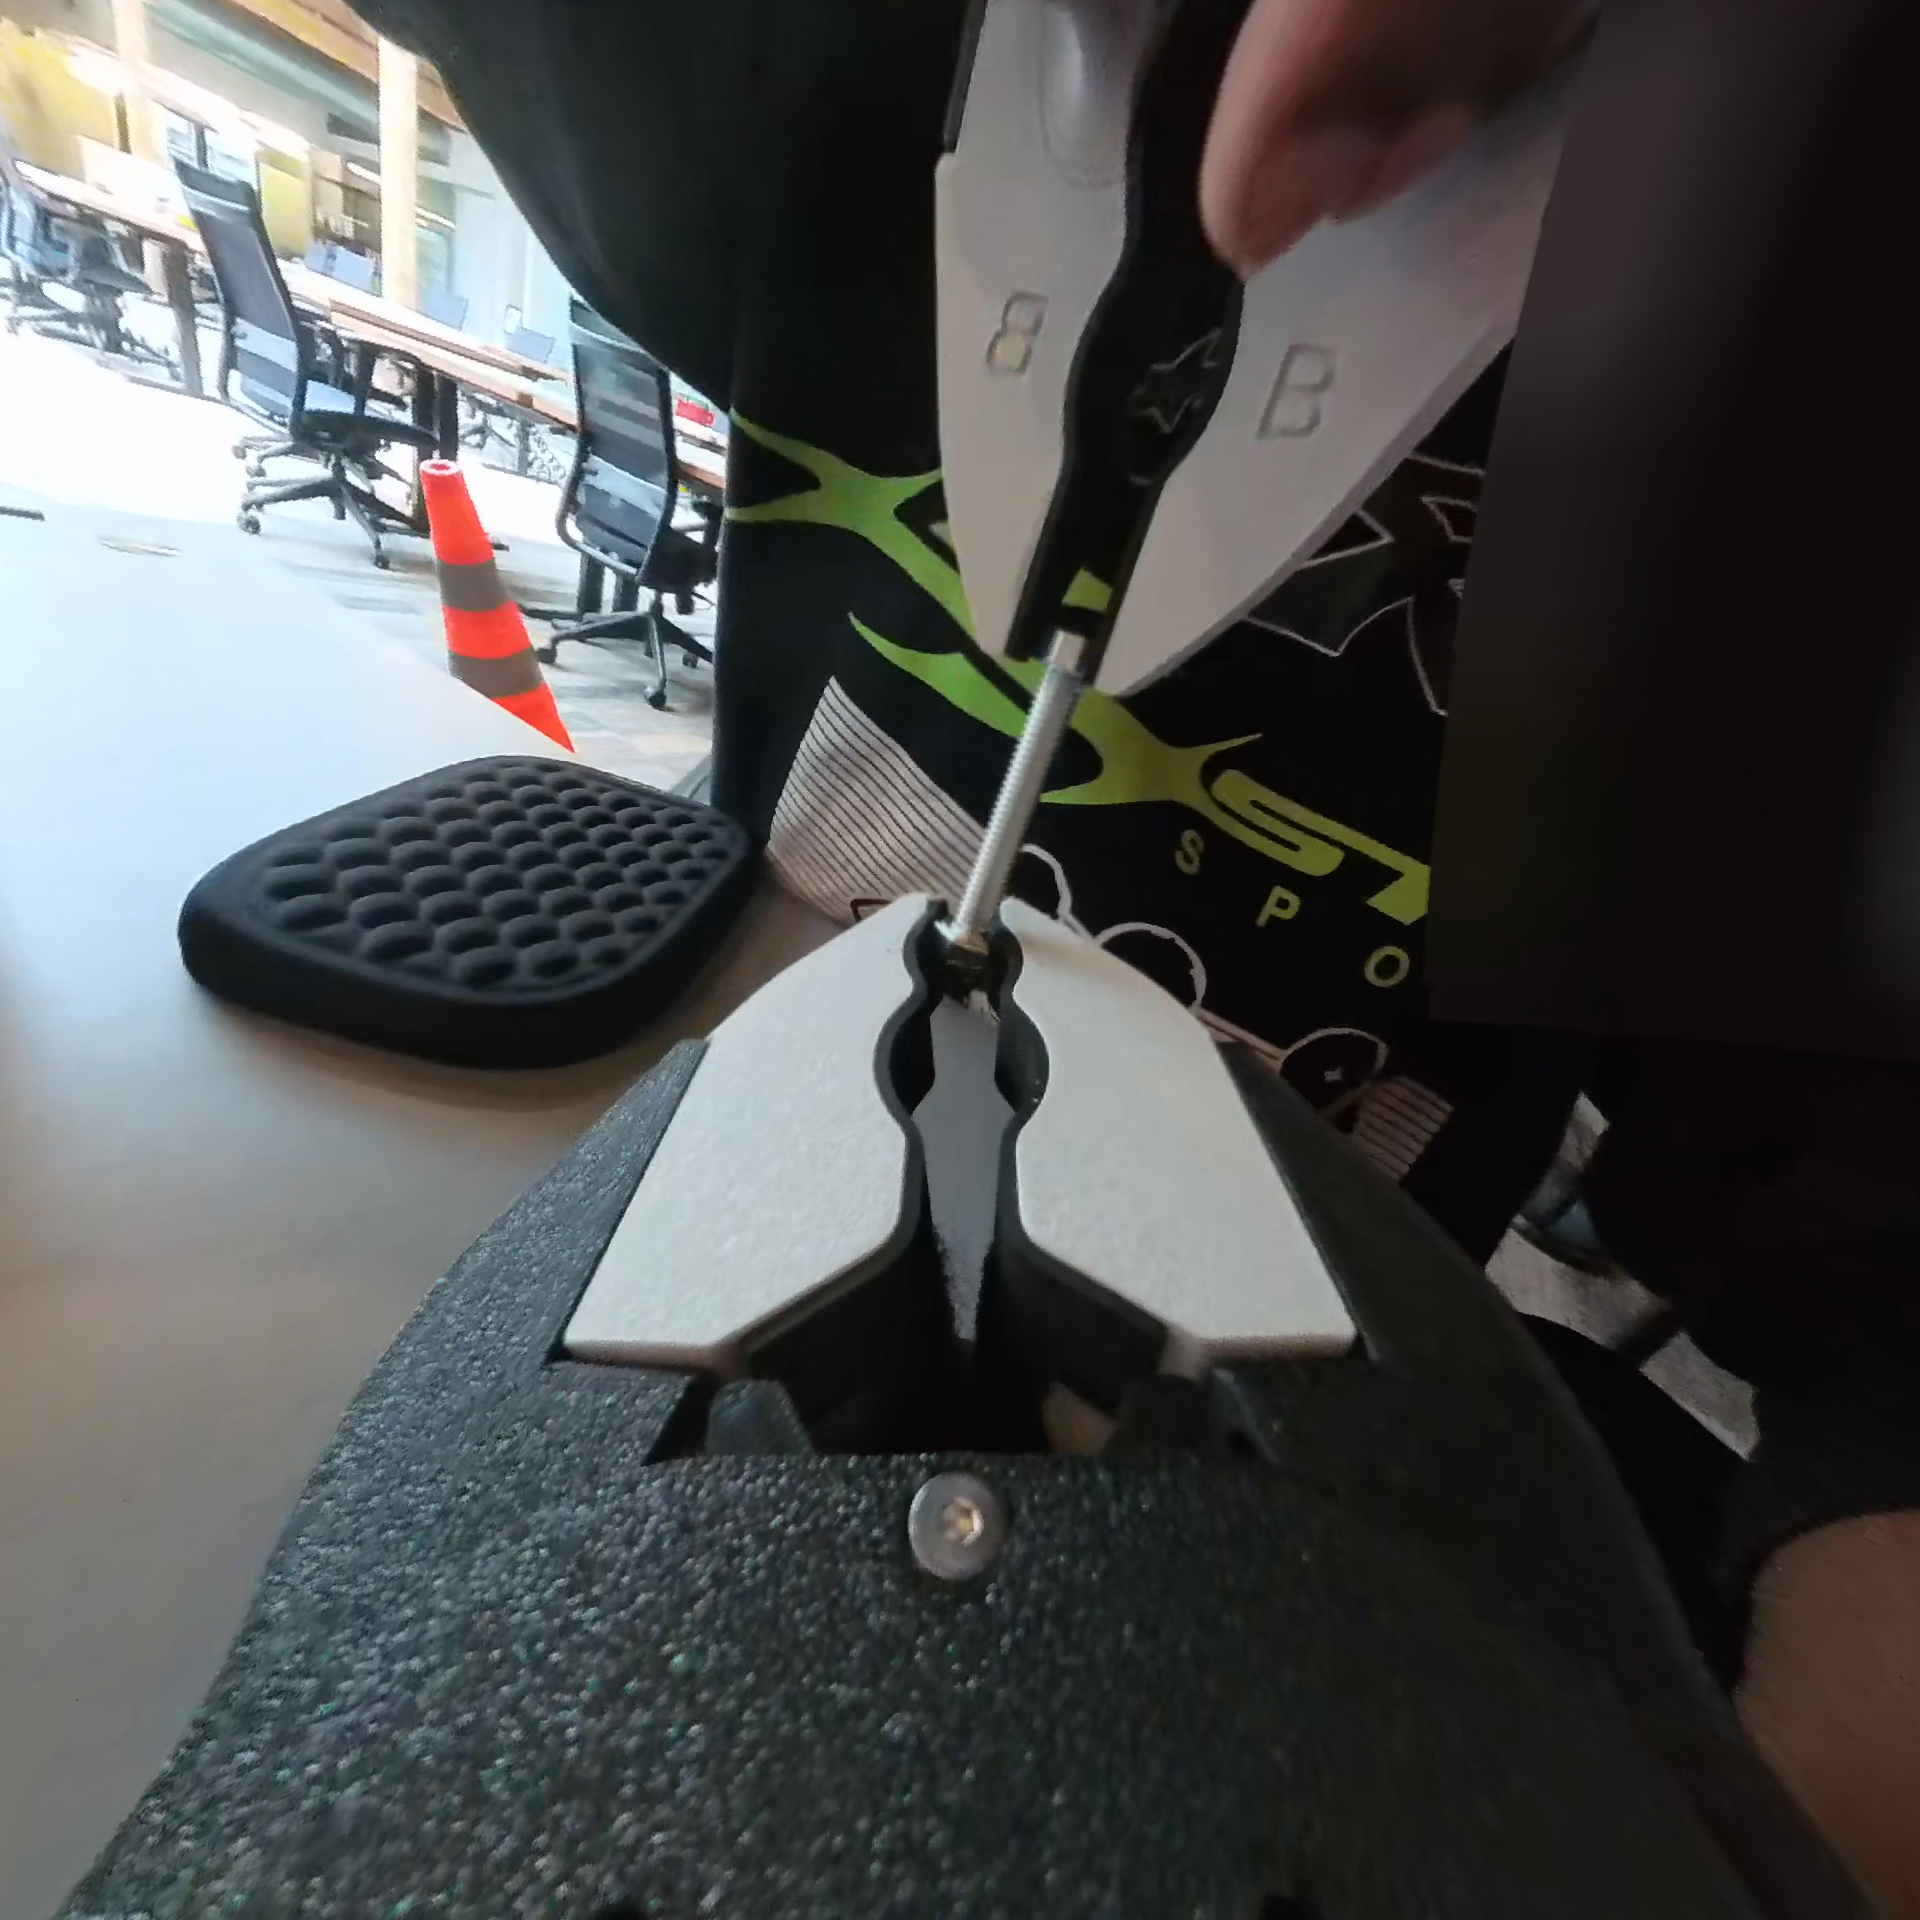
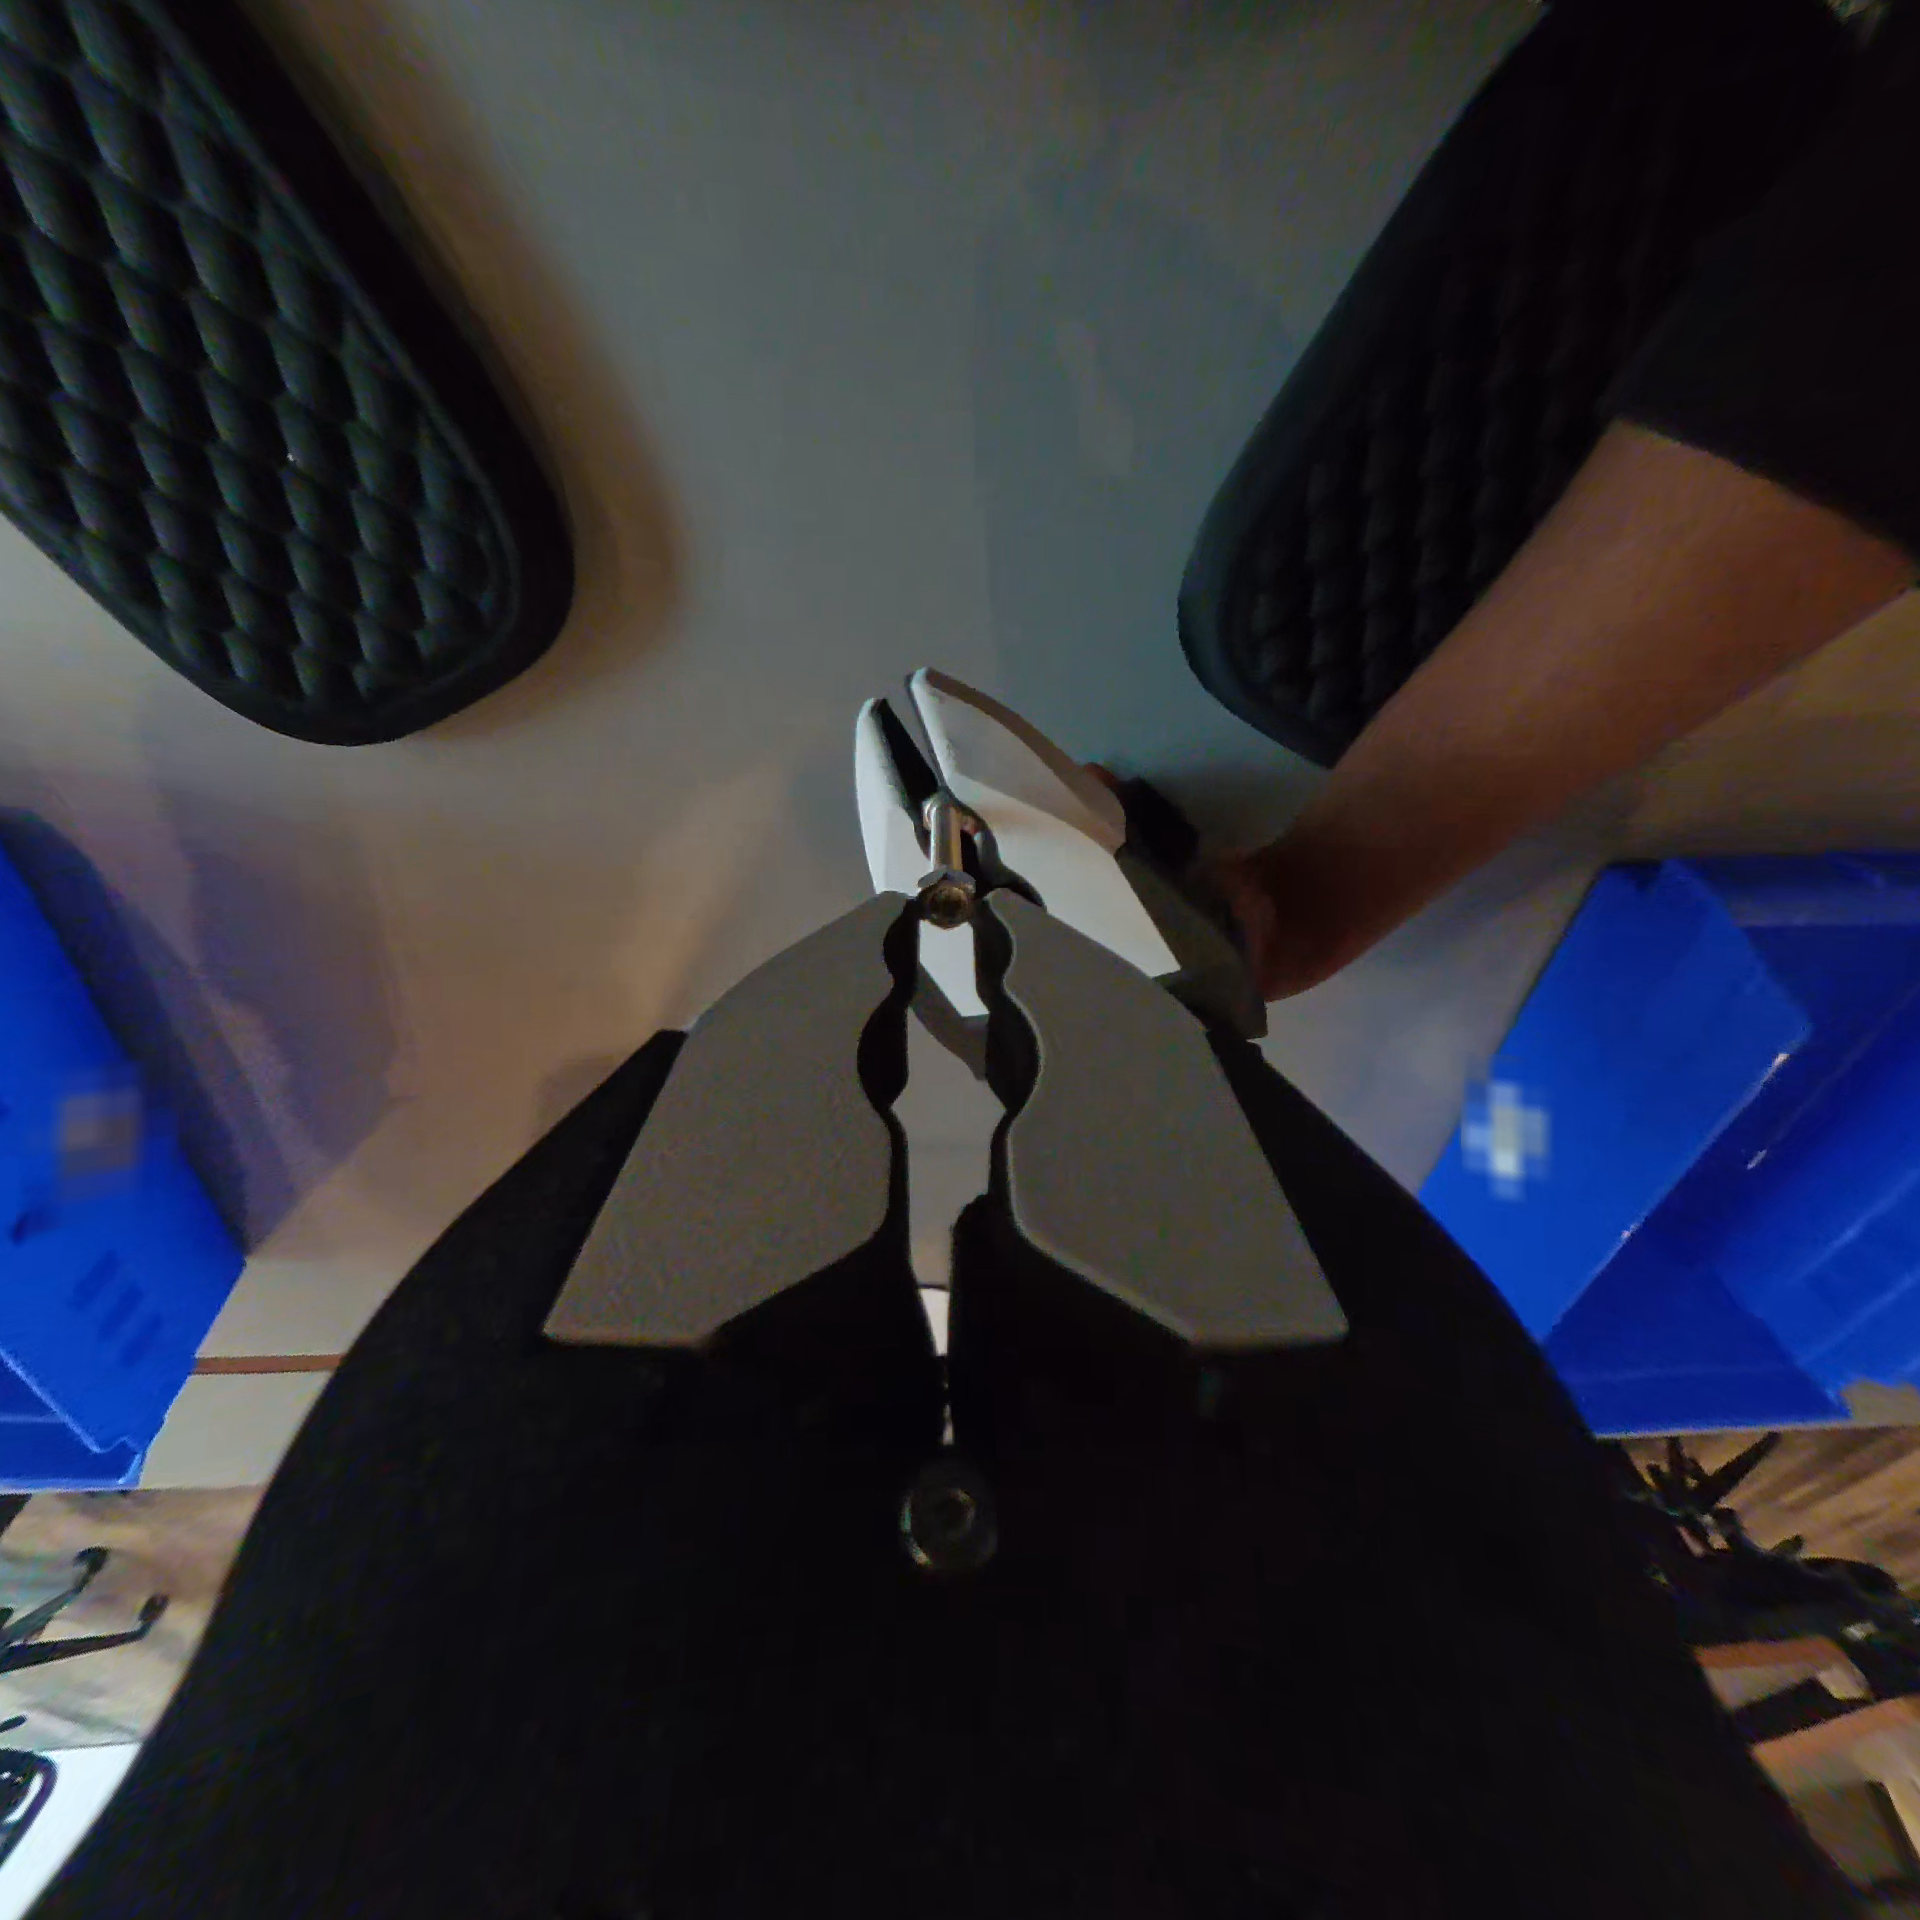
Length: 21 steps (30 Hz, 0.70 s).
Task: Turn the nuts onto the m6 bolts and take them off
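A silver m6 bolt (image 1: 1013, 790) runs between my two grippers above the table (image 1: 187, 1091). My left gripper (image 1: 966, 940) is shut on the bolt's head end at its fingertips. My right gripper (image 1: 1070, 655) comes down from above and grips the bolt's other end. In the right wrist view my right gripper (image 2: 940, 912) is shut on a hex nut (image 2: 940, 890) that sits on the bolt's (image 2: 940, 831) tip. The left gripper (image 2: 902, 707) shows beyond it, closed on the bolt.
A black honeycomb pad (image 1: 468, 904) lies on the table to the left; two such pads (image 2: 239, 395) (image 2: 1382, 499) show in the right wrist view. Blue bins (image 2: 1683, 1122) (image 2: 83, 1143) stand at both sides. A person's torso (image 1: 1299, 831) is close behind. An orange cone (image 1: 483, 613) and office chairs stand farther off.
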Tool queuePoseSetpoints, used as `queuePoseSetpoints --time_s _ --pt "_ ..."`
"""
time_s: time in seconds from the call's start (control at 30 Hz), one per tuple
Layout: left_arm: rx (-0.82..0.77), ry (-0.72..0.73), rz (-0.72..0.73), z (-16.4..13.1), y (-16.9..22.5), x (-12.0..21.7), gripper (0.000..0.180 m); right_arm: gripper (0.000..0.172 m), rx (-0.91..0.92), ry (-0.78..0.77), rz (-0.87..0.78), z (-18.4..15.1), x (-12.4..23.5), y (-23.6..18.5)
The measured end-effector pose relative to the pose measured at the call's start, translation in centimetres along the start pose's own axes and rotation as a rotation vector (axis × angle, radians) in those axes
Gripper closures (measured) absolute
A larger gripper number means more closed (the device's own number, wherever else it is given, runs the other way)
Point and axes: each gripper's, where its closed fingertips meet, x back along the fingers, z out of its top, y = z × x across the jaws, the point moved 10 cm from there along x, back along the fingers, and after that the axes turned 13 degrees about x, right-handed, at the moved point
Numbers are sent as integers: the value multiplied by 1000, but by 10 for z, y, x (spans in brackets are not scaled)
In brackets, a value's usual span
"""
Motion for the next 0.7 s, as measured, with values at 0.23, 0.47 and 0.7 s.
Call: queuePoseSetpoints --time_s 0.23,0.47,0.7 --pt "-38 62 44 0 3 4 174 162 -96 6 -95 -5 3 -12" --pt "-154 251 433 3 2 11 174 123 -721 110 -203 -36 22 -23" --pt "-215 481 974 1 7 11 173 134 -1257 60 -158 -63 21 -42"
